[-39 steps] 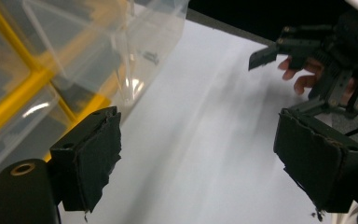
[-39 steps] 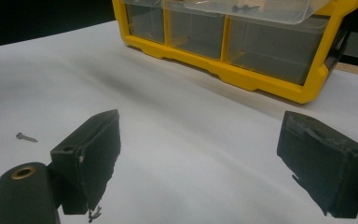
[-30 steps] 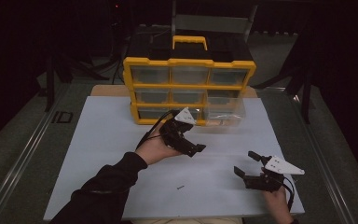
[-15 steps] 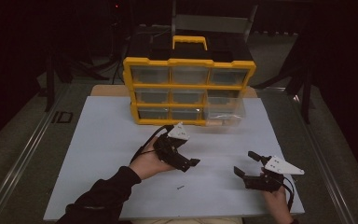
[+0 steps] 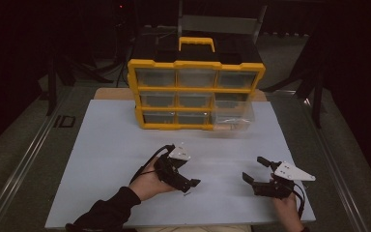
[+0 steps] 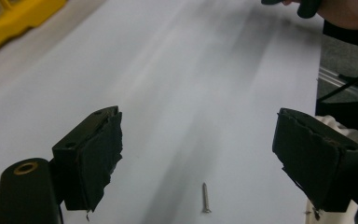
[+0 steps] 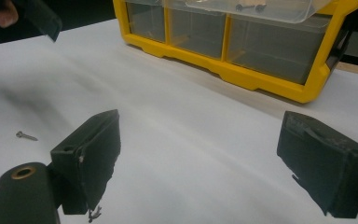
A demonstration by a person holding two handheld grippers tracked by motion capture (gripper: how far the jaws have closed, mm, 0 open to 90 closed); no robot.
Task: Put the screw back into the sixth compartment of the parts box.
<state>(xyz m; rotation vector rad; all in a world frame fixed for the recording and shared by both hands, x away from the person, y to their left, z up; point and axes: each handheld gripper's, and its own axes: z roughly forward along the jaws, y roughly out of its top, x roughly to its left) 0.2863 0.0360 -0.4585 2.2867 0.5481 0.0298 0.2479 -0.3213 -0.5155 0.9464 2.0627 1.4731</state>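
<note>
A small screw (image 6: 205,198) lies on the white board (image 5: 106,159), just ahead of my left gripper (image 6: 200,154), whose jaws stand wide open with nothing between them. In the high view the left gripper (image 5: 191,185) hangs low over the screw (image 5: 187,194), near the board's front middle. My right gripper (image 5: 254,170) rests open at the front right, with nothing between its jaws. From the right gripper (image 7: 200,158) the screw (image 7: 26,136) shows far to the left on the board.
A yellow drawer organizer (image 5: 195,92) with a handle stands at the back of the board. Its clear lower right drawer (image 5: 232,116) is pulled out and holds screws (image 7: 251,7). Dark floor and metal rails flank the table.
The left gripper has come down and back from near the organizer toward the person, and now sits over the screw. The right gripper has stayed where it was.
</note>
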